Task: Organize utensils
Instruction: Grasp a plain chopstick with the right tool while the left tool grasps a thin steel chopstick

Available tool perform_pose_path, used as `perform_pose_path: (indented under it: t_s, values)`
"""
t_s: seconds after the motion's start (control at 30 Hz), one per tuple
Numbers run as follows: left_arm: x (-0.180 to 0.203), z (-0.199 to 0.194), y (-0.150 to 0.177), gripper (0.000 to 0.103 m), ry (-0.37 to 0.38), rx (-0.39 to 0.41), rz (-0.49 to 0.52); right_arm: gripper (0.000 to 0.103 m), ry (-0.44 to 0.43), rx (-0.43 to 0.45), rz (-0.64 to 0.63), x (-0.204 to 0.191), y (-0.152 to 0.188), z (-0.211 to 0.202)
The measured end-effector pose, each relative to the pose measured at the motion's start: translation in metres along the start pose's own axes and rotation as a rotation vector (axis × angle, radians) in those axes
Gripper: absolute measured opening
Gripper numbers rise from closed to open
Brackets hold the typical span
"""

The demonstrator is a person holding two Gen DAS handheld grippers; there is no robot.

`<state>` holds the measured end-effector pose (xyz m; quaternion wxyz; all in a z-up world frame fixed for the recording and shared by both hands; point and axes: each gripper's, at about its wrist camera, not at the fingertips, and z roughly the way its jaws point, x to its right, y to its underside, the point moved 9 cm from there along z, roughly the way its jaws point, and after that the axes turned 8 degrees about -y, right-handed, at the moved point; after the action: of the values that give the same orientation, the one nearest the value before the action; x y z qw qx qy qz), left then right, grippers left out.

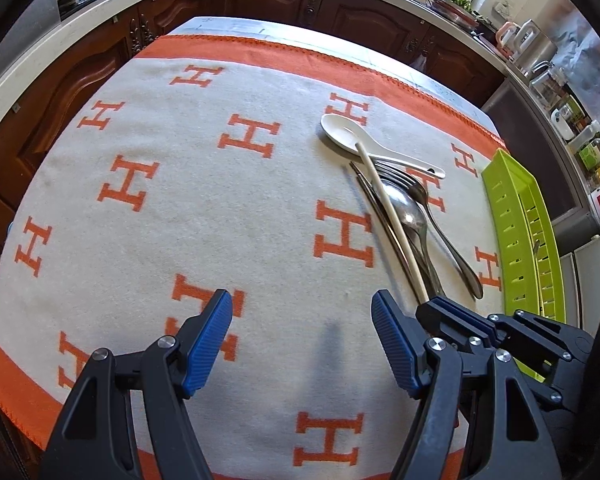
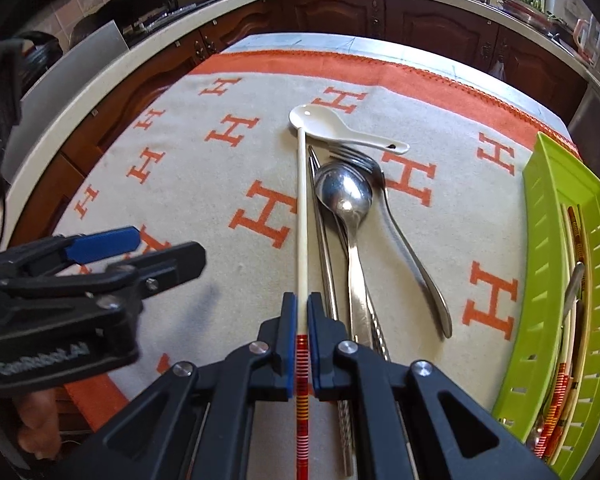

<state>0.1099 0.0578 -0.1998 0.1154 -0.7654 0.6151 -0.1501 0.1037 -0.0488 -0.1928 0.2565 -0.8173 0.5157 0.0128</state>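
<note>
In the right wrist view, the left gripper (image 2: 112,248) sits at the left edge, its fingers spread wide on nothing; "GenRobot.AI" can be made out on its body. At bottom centre the right gripper (image 2: 301,320) has its fingers closed on one pale chopstick (image 2: 302,216), near its red-striped end; the tip rests on the one white spoon (image 2: 340,130) above. Right of the chopstick lie a pair of metal chopsticks (image 2: 320,216), one metal spoon (image 2: 346,196) and one fork (image 2: 384,200). The cloth (image 2: 220,184) over the tabletop carries orange "H" letters. At the right edge, the green tray (image 2: 540,216) holds more utensils, too hidden to count.
</note>
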Motion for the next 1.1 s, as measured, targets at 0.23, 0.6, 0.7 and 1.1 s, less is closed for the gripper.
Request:
perform_pose_path:
  t_s: [0.23, 0.6, 0.7, 1.1]
  values:
    - [0.021, 0.007, 0.002, 0.069, 0.038, -0.028, -0.005, 0.005, -0.026, 0.086, 0.055, 0.012, -0.007, -0.037]
    - [0.062, 0.029, 0.006, 0.055, 0.034, -0.107, -0.016, 0.005, 0.001, 0.167, 0.186, 0.057, 0.001, -0.079]
    - [0.069, 0.032, 0.002, 0.054, 0.008, -0.100, -0.010, 0.005, 0.007, 0.179, 0.206, 0.065, 0.006, -0.084]
    - [0.096, 0.044, 0.002, 0.053, -0.217, -0.072, 0.117, 0.005, 0.028, 0.219, 0.291, 0.096, 0.017, -0.104]
